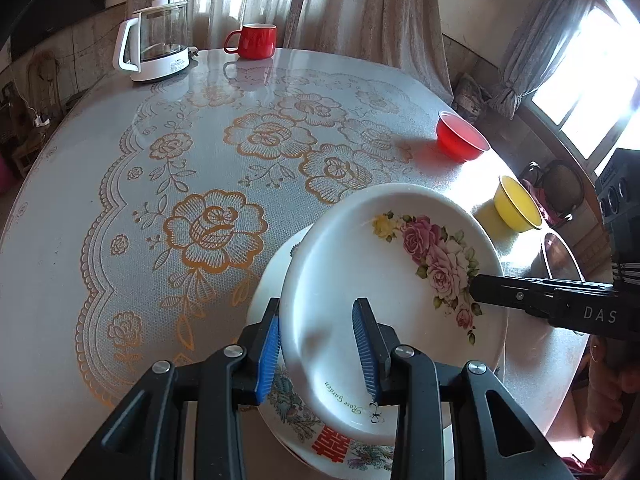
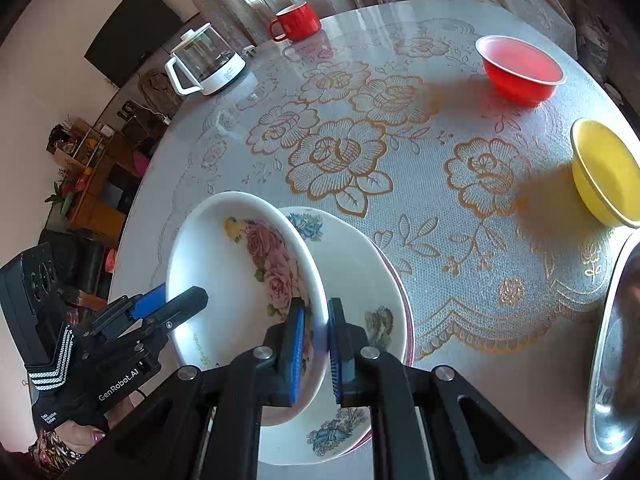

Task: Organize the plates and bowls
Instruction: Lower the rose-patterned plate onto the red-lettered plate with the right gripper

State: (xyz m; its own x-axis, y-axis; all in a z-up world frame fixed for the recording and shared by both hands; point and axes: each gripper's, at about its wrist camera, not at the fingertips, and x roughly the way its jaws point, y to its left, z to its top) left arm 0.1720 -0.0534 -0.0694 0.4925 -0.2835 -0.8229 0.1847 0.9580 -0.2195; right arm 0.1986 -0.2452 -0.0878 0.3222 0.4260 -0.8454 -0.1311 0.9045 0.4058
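You are carrying the rose plate [image 1: 384, 280], tilted at lower centre of the frame, over the stacked plates [image 2: 352, 264]. Your left gripper [image 1: 320, 344] and right gripper [image 2: 316, 344] are each pinching its rim; level it while lowering, releasing together.

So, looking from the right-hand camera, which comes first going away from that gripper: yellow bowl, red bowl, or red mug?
From the right gripper, which pinches the rose dish:
1. Yellow bowl, at the right edge.
2. Red bowl, upper right.
3. Red mug, far side of the table.
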